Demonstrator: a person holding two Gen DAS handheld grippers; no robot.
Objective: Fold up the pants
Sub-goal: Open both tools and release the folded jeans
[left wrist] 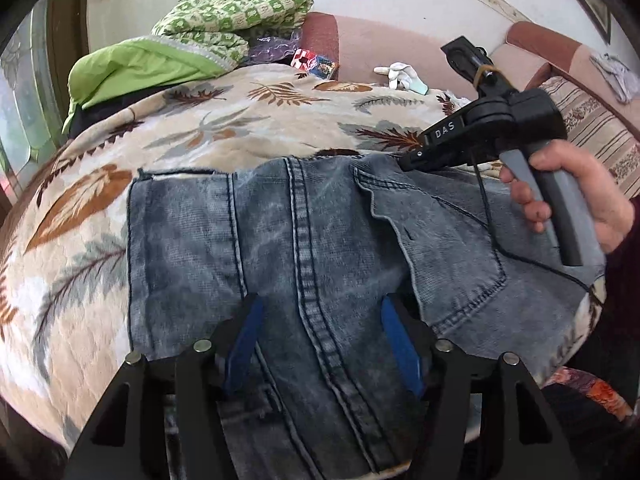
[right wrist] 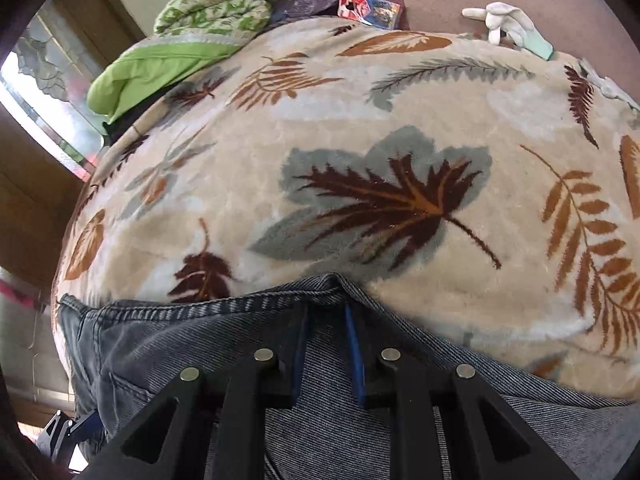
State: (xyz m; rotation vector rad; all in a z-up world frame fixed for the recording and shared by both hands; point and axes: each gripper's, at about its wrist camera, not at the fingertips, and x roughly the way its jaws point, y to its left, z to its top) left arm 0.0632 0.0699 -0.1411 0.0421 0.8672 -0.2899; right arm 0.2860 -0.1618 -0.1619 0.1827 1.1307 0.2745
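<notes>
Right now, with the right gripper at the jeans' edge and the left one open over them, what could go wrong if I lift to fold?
The right gripper pinches only a narrow bit of the jeans at the stitched edge, so the heavy denim may slip out. The left gripper is open and holds nothing, so one side could sag and fold crooked. The plush leaf blanket underneath might drag along and wrinkle.
</notes>
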